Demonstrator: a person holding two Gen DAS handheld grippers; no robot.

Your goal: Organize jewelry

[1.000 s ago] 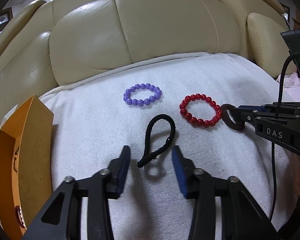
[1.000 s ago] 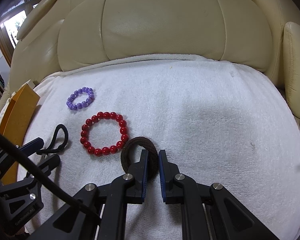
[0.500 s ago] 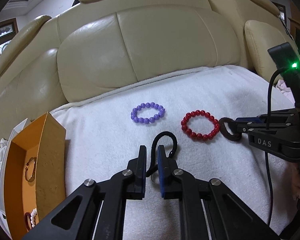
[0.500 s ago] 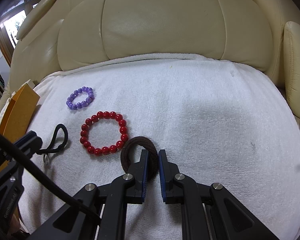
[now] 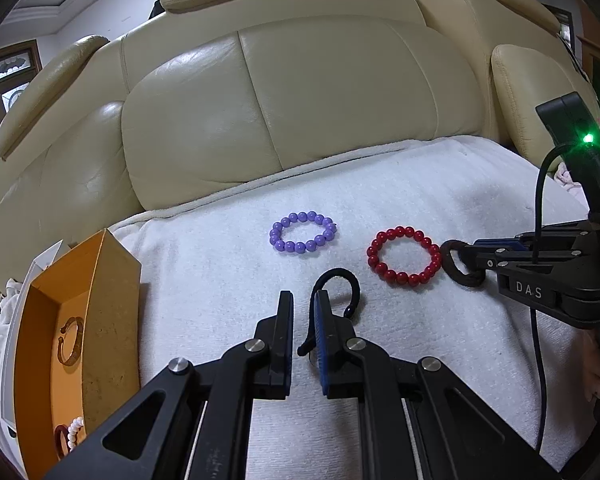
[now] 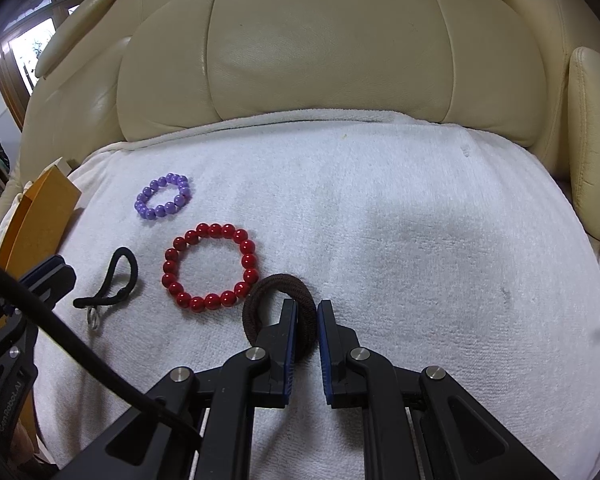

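At far left an open orange cardboard box (image 5: 112,320) stands on the white terry towel (image 5: 440,184) that covers the seat of a cream leather sofa (image 5: 284,92). Inside the box lie a brown open bangle (image 5: 70,342) and, at its near end, a dark red piece beside a string of small white beads (image 5: 75,430).

Next to the right, the left hand-held gripper (image 5: 301,312) is closed on a black cord loop with a small metal ring (image 6: 112,280). In the left wrist view the cord runs between the two nearly shut pads; in the right wrist view the loop's far end and the ring rest on the towel.

Beyond it a purple round-bead bracelet (image 5: 302,232) lies flat on the towel. To its right lies a red round-bead bracelet (image 5: 405,255), well apart from the purple one.

Just beside the red bracelet, the right hand-held gripper (image 6: 308,320) is closed on the near side of a dark brown fabric hair tie (image 6: 278,304), whose ring lies on the towel, near or touching the red beads.
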